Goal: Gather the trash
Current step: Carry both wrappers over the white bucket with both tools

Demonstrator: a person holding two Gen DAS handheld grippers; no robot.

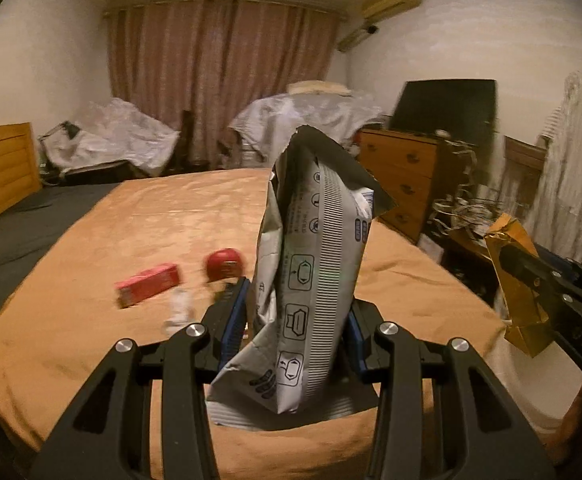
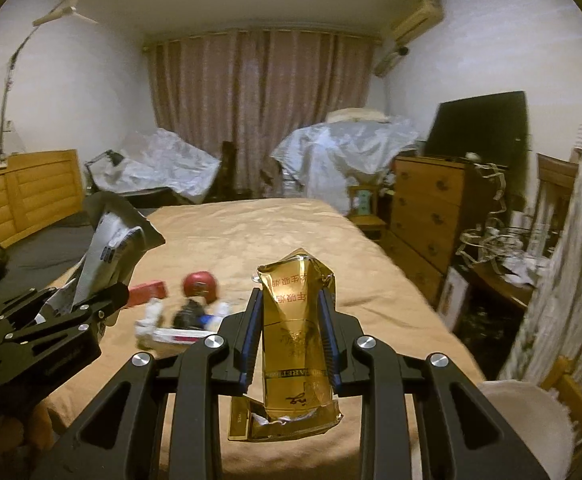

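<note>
The left gripper (image 1: 295, 312) is clamped on a crumpled silver bag (image 1: 311, 280), its blue-padded fingers (image 1: 237, 316) pressed against the bag's two sides. The bag stands upright between them, its torn top opening above the fingertips and its lower end hanging down toward the camera. The right gripper (image 2: 291, 332) is clamped the same way on a crushed gold pack (image 2: 295, 344), which also stands upright between the fingers, with its torn bottom flap drooping below them.

Both grippers are held above a bed (image 1: 191, 208) covered in a tan sheet. From the left wrist view, the right gripper (image 1: 531, 280) shows at the right edge with the gold pack (image 1: 519, 280) in it; from the right wrist view, the left gripper (image 2: 87, 300) sits at the left with the silver bag (image 2: 107, 248).

Ahead of the left gripper and to its left, a red box (image 1: 149, 284) and a red round thing (image 1: 223, 264) lie on the sheet, with a small white item (image 1: 179, 308) nearer, blurred. In the right wrist view, blurred white and dark items (image 2: 187, 320) lie just ahead and left of the right gripper. Beyond the bed's right side stands a wooden chest of drawers (image 1: 403, 184).
</note>
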